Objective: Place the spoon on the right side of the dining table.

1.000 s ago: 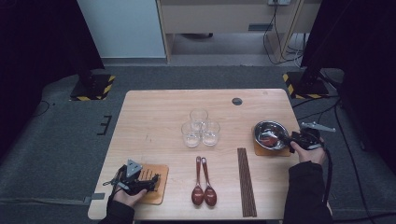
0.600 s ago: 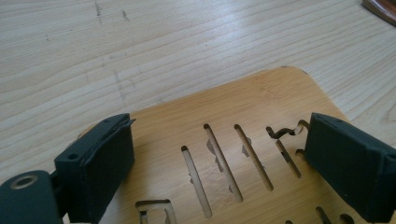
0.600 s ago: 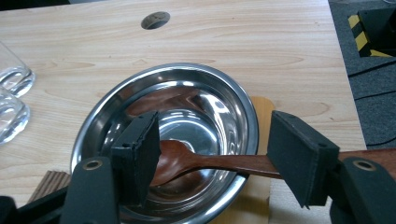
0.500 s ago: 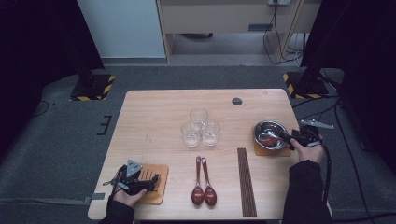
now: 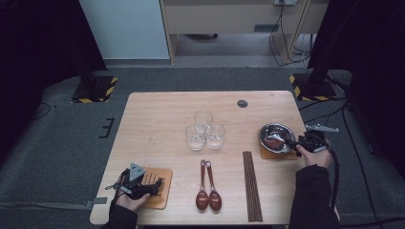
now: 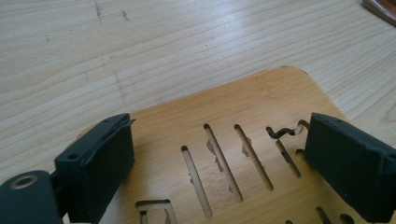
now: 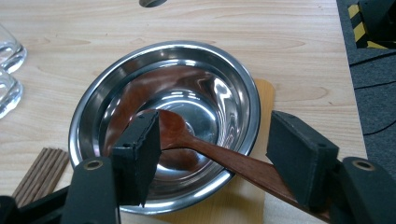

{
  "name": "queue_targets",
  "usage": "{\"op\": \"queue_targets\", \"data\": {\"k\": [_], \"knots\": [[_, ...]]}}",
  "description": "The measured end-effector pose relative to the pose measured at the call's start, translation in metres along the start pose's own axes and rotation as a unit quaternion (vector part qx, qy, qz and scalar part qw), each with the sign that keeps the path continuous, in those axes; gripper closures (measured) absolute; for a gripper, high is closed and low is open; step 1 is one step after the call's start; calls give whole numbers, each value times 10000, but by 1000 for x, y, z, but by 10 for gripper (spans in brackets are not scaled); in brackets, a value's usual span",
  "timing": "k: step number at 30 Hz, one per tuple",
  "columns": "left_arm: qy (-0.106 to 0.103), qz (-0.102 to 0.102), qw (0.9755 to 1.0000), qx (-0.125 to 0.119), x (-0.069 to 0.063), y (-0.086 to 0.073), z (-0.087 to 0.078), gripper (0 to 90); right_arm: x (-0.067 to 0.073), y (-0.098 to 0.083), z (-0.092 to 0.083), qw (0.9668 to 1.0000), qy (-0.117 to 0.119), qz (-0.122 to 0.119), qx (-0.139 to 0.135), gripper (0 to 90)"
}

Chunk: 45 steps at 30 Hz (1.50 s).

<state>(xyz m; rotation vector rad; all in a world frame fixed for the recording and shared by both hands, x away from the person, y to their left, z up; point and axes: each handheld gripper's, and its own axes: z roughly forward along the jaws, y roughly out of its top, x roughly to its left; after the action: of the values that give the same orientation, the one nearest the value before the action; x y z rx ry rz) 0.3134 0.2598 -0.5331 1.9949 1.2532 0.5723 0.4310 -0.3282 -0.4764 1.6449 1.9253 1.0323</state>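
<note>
A spoon (image 7: 201, 144) is being left in the bowl (image 7: 116, 84) between the right gripper's (image 7: 215, 140) open, empty jaws, so withdrawal seems due, while the left gripper (image 6: 219, 158) hovers open over a coaster (image 6: 261, 102)

Three glasses (image 5: 204, 130), two spoons (image 5: 207, 186) (side by side), chopsticks (image 5: 251, 183).

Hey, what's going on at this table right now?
A person is laying out tableware with a gripper in each hand. The right gripper hangs open over a steel bowl that sits on a wooden coaster; its jaws have just been closing a little around the handle of a wooden spoon resting in the bowl, not yet pressing it. The left gripper is open above a slotted wooden coaster at the near left. Three glasses, two spoons and chopsticks wait mid-table.
</note>
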Motion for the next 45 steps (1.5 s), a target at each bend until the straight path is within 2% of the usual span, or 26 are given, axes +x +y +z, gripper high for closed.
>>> {"op": "queue_targets", "data": {"k": [2,12,16,21,30,45], "knots": [[-4,29,10000,-30,0,0,0,73,0,-3,0,9999,64,73,-25,378],[1,0,10000,0,0,0,0,73,2,-8,-8,9998,171,100,-61,384],[1,1,10000,-1,0,0,0,73,3,-11,-12,9998,190,37,-79,383],[1,0,10000,1,0,0,0,74,7,-15,-17,9997,223,72,-107,384],[2,0,10000,2,0,0,0,73,15,-20,-19,9995,289,-76,-91,385],[3,1,10000,3,0,0,0,73,22,-27,-25,9992,385,-68,-102,381]]}}
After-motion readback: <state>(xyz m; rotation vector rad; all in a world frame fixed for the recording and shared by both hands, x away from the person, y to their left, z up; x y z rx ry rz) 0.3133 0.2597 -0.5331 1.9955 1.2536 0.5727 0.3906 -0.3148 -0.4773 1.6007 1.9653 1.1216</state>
